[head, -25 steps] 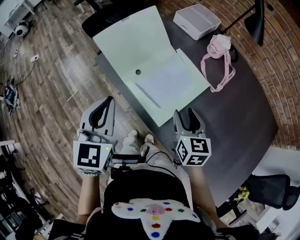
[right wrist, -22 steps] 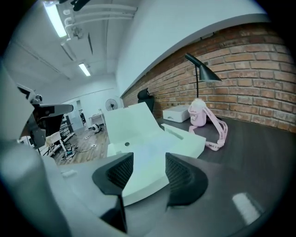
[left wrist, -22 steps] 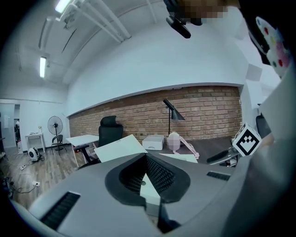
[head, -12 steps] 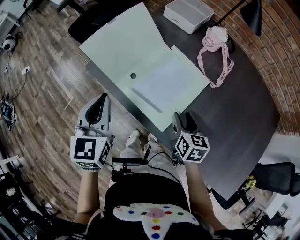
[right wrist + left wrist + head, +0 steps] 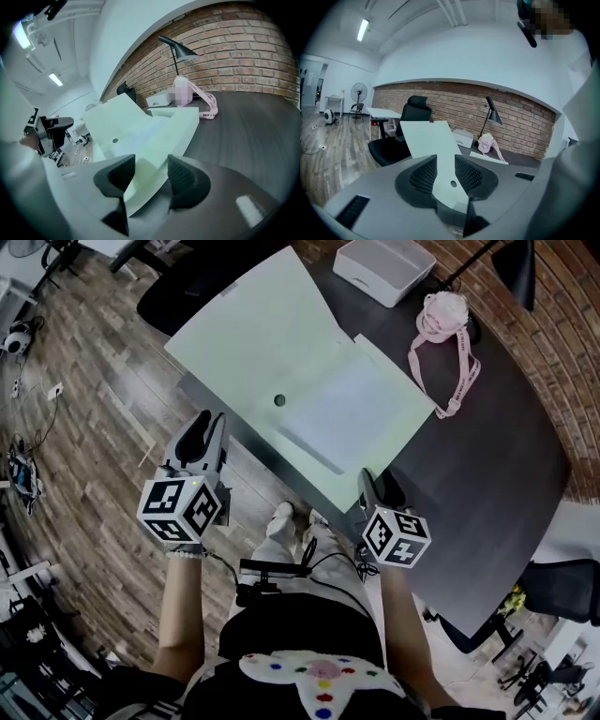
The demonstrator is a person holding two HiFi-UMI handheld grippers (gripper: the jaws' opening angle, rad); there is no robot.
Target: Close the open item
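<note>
A flat pale-green box [image 5: 361, 418] lies open on the dark table [image 5: 487, 474], its big lid [image 5: 258, 329] flung back over the table's left edge. My left gripper [image 5: 208, 426] hovers over the floor just left of the lid; its jaws are opening with nothing between them. In the left gripper view the lid [image 5: 425, 138] shows beyond the left gripper [image 5: 445, 161]. My right gripper [image 5: 377, 479] is open at the box's near corner. In the right gripper view the box [image 5: 154, 129] lies ahead of the right gripper [image 5: 151, 161], apart from the pads.
A white tray [image 5: 386, 268], a pink bottle with a ribbon [image 5: 441, 320] and a black lamp [image 5: 517, 268] stand at the table's far side. A black office chair [image 5: 183, 282] sits behind the lid, another [image 5: 562, 589] at the right. Wood floor [image 5: 84, 427] is at the left.
The left gripper has twisted and come closer to the lid's left edge, its fingers slightly parted. The right gripper stays by the box's near corner. The head view has shifted a little.
</note>
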